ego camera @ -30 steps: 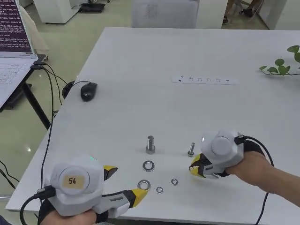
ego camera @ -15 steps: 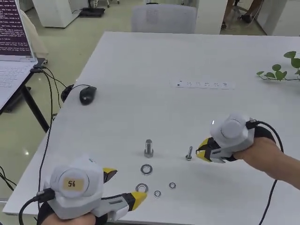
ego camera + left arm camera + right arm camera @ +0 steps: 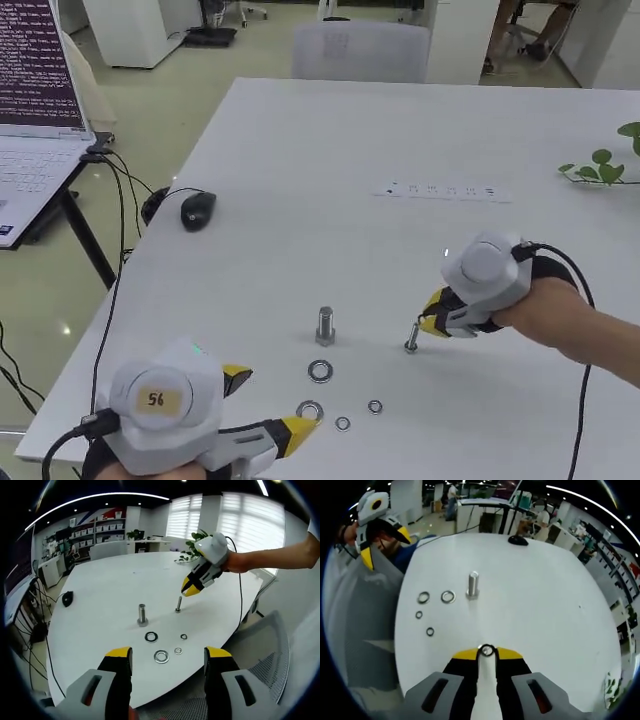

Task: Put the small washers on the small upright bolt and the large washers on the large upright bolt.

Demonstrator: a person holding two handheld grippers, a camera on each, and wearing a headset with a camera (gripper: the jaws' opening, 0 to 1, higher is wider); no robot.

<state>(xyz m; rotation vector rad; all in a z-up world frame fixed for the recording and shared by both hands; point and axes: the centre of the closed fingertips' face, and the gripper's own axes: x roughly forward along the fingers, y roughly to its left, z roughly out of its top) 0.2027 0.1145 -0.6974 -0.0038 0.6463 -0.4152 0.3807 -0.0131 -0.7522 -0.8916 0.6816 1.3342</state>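
The right gripper (image 3: 430, 312) pinches a small washer (image 3: 487, 651) in its fingers, just at 1 o'clock of the small bolt (image 3: 411, 340) upright on the bench (image 3: 300, 150). The left gripper (image 3: 268, 405) holds its fingers apart and empty. Two large washers (image 3: 320, 371) and two small washers (image 3: 375, 406) lie at 6 o'clock of the large bolt (image 3: 325, 325).

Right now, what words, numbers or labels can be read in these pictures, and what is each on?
"56": yellow sticker on the left gripper.
Laptop screen: lines of text, too small to read.
White strip on the table: marks too small to read.
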